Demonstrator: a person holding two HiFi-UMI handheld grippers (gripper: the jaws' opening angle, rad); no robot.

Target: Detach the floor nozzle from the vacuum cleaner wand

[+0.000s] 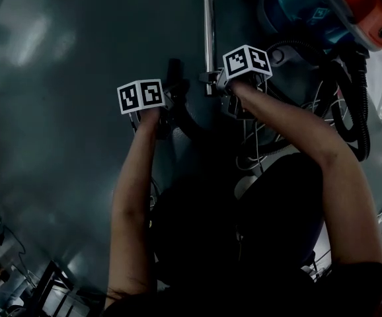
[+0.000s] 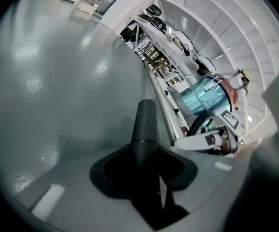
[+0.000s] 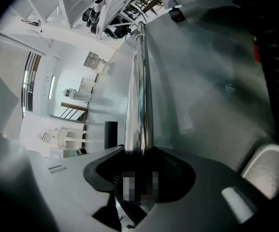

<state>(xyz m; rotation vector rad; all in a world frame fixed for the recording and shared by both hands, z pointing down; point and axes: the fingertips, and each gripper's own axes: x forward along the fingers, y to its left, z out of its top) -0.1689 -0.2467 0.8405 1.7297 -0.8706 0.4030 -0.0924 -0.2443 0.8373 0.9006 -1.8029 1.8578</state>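
The chrome wand [image 1: 209, 32] runs away from me across the dark floor. My right gripper [image 1: 212, 78] is shut on its near end, and the bright tube [image 3: 139, 91] rises straight out from between the jaws of the right gripper [image 3: 139, 178]. My left gripper [image 1: 171, 91] is shut on the dark grey neck of the floor nozzle [image 2: 145, 122], which sticks out of the left gripper [image 2: 146, 163]. The nozzle neck [image 1: 174, 71] stands apart from the wand, just to its left, and its end [image 3: 110, 134] shows beside the chrome tube. The nozzle's head is hidden under my hands.
The vacuum's blue canister [image 1: 316, 8] with an orange top lies at the upper right, with its black hose [image 1: 357, 111] looping down the right side. Thin cables [image 1: 257, 140] trail under my right forearm. White racks and railings [image 2: 178, 37] stand beyond the floor.
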